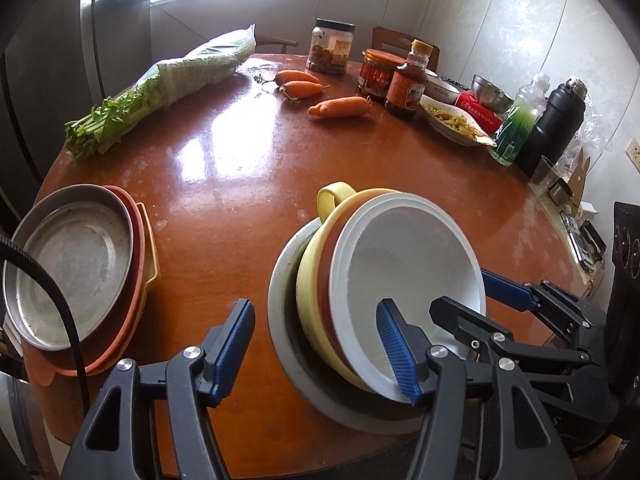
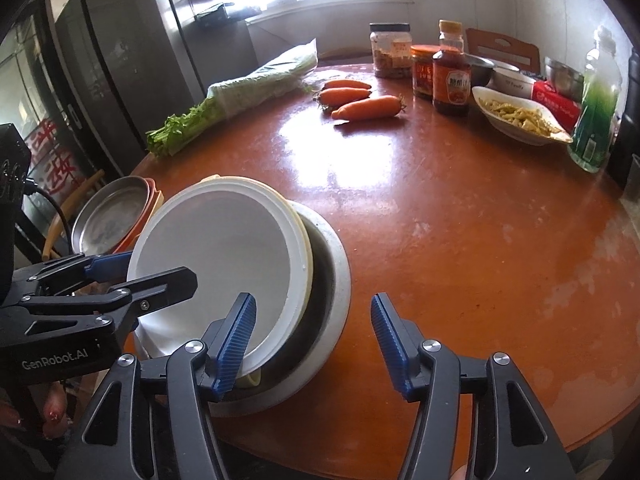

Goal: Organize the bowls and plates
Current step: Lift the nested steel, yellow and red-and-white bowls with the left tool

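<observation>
Near the table's front edge stands a nested stack: a grey bowl [image 1: 280,320] at the bottom, a yellow handled bowl [image 1: 312,280], a red rim, and a white bowl [image 1: 404,256] tilted on top. My left gripper [image 1: 318,350] is open. One of its fingers is inside the white bowl and the other hangs over the table, with the stack's left rims between them. My right gripper [image 2: 312,344] is open too and straddles the stack's right side [image 2: 332,280], its left pad at the white bowl [image 2: 224,248]. At the left, a steel plate [image 1: 72,264] lies on red and yellow plates.
On the round brown table [image 1: 224,184] farther back lie celery [image 1: 160,92] and three carrots [image 1: 340,107]. Beside them stand jars, a sauce bottle [image 1: 406,84], a dish of food [image 2: 520,116], a green bottle [image 2: 596,120] and a black flask [image 1: 556,128]. A fridge stands at the left.
</observation>
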Demonstrator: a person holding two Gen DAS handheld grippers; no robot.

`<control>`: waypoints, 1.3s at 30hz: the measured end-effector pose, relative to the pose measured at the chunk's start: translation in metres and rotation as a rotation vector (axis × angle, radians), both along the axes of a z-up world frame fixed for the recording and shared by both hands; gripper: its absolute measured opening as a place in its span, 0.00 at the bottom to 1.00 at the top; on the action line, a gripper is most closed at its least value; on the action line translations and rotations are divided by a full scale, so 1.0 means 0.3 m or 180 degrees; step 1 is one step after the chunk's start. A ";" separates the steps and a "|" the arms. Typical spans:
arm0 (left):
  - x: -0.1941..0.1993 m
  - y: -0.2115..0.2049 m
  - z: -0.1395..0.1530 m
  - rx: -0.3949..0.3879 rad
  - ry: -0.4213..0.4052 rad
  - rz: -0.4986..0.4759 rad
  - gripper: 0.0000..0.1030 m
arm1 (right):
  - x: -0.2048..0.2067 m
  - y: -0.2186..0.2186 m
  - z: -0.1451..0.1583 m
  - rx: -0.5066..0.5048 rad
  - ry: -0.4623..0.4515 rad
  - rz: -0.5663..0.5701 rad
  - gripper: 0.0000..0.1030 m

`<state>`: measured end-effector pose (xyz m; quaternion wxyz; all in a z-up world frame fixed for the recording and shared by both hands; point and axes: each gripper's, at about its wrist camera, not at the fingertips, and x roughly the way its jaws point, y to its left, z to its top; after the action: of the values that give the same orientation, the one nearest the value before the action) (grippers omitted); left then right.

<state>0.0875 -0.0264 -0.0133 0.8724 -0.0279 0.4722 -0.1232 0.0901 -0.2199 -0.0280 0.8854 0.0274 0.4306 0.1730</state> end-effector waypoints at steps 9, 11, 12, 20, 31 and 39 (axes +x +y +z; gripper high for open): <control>0.016 -0.001 -0.029 0.0003 0.0080 0.0001 0.61 | 0.008 0.002 -0.014 0.0067 0.0054 0.0017 0.60; 0.016 -0.002 -0.033 0.0014 0.0091 0.0005 0.61 | 0.008 0.003 -0.017 0.0081 0.0058 0.0020 0.60; 0.016 -0.003 -0.035 0.0018 0.0094 0.0006 0.61 | 0.009 0.002 -0.018 0.0090 0.0060 0.0021 0.60; 0.026 -0.005 -0.062 0.0013 0.0164 0.0040 0.61 | 0.010 0.015 -0.028 0.0092 0.0040 0.0082 0.54; 0.029 -0.010 -0.069 -0.0088 0.0173 0.0017 0.61 | 0.008 0.010 -0.027 0.0200 0.0033 0.0102 0.43; 0.033 -0.019 -0.074 -0.0263 0.0211 -0.0040 0.51 | 0.010 0.003 -0.025 0.0196 0.0025 0.0087 0.40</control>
<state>0.0974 -0.0322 -0.0353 0.8536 -0.0650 0.4955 -0.1471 0.0931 -0.2191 -0.0357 0.8799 0.0495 0.4289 0.1981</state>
